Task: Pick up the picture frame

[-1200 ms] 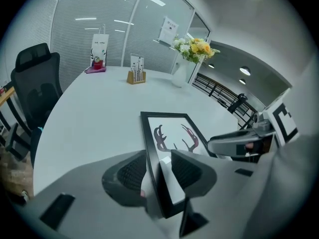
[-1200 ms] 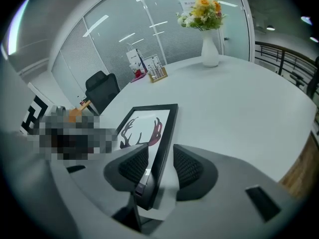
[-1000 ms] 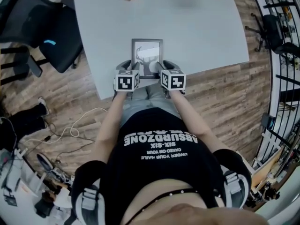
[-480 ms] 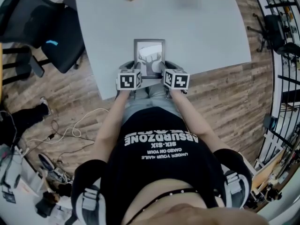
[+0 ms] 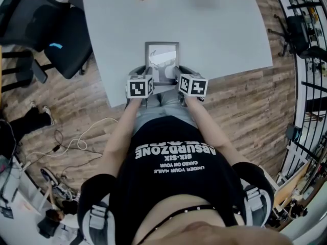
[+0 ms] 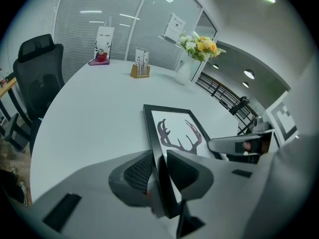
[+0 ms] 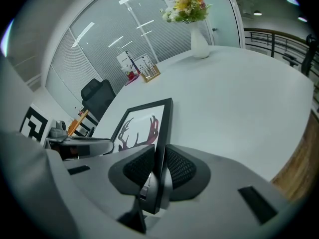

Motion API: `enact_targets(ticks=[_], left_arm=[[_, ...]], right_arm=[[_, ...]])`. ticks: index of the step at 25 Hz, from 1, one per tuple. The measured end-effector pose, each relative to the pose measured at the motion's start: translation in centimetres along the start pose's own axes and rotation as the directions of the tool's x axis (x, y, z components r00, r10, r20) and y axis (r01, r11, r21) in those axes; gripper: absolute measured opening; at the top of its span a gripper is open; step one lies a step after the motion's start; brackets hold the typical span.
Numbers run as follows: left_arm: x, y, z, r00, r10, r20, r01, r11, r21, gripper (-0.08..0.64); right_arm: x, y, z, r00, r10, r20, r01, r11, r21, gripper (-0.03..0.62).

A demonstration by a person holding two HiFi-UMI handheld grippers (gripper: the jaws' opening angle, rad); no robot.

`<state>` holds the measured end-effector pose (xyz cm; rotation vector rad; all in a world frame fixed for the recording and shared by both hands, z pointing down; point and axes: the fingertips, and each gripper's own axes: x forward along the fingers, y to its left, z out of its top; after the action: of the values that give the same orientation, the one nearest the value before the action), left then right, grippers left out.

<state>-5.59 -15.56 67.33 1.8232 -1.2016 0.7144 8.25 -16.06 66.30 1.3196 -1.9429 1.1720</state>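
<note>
Pointing lengthwise away, the picture frame (image 5: 162, 60) is pinched at both long edges by the just-closing left gripper (image 6: 159, 156) and right gripper (image 7: 159, 151).

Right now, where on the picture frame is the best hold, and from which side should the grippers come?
Likely the two long side rails near their near corners, from the person's edge of the table. The picture frame lies flat there, its thin rails fitting between jaws. The left gripper and right gripper have just been closing, each on one rail.
</note>
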Motion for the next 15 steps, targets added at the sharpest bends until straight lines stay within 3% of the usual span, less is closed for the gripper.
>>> enact_targets(ticks=[15], left_arm=[[-1.6,-0.1,2.3,0.997,-0.011,0.076,0.014,0.999,-0.031,0.095]], right_arm=[[-0.9,1.1,2.6,0.999,0.006,0.052,-0.003,0.998,-0.057,0.084]])
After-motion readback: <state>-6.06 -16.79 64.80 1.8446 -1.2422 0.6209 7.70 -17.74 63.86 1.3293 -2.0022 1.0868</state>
